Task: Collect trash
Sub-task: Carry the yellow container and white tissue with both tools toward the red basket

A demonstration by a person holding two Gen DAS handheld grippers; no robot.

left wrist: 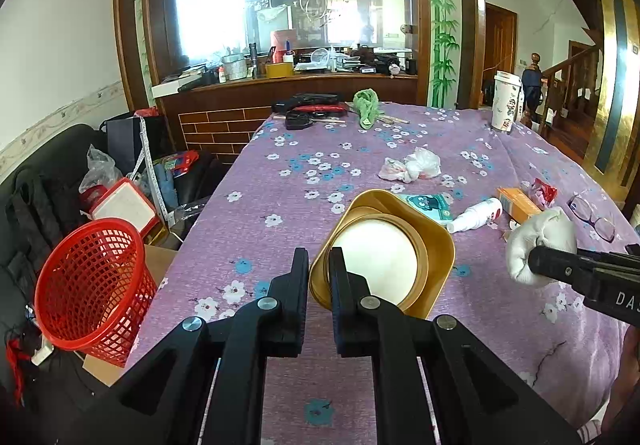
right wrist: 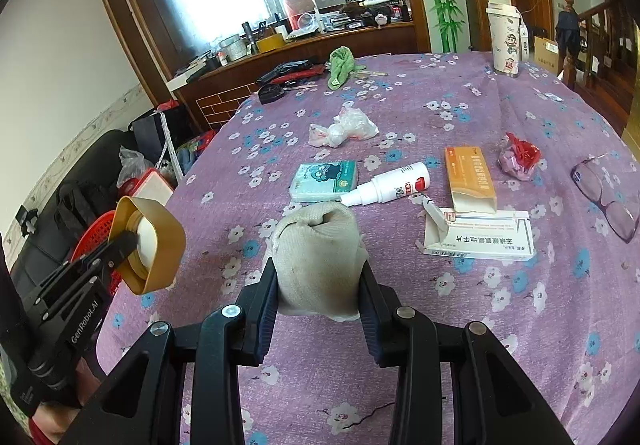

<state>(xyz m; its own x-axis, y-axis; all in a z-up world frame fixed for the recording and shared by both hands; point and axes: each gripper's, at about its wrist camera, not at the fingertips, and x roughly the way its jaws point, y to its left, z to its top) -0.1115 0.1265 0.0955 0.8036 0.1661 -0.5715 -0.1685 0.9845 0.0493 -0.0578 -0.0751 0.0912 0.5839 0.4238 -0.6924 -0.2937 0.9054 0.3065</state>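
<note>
My left gripper (left wrist: 319, 259) is shut on the rim of a gold square paper bowl (left wrist: 400, 257) and holds it above the purple flowered tablecloth (left wrist: 280, 205); the bowl also shows at the left of the right wrist view (right wrist: 160, 245). My right gripper (right wrist: 318, 277) is shut on a crumpled off-white cloth wad (right wrist: 320, 257), seen at the right in the left wrist view (left wrist: 536, 241). A red mesh waste basket (left wrist: 92, 285) stands off the table's left edge. White crumpled plastic (right wrist: 344, 129) lies mid-table.
On the cloth lie a tissue pack (right wrist: 324, 181), a white spray bottle (right wrist: 392, 183), an orange box (right wrist: 468, 181), a white medicine box (right wrist: 480, 233), a red wrapper (right wrist: 520, 157), glasses (right wrist: 604, 193), a paper cup (right wrist: 504, 41) and a green rag (right wrist: 340, 67).
</note>
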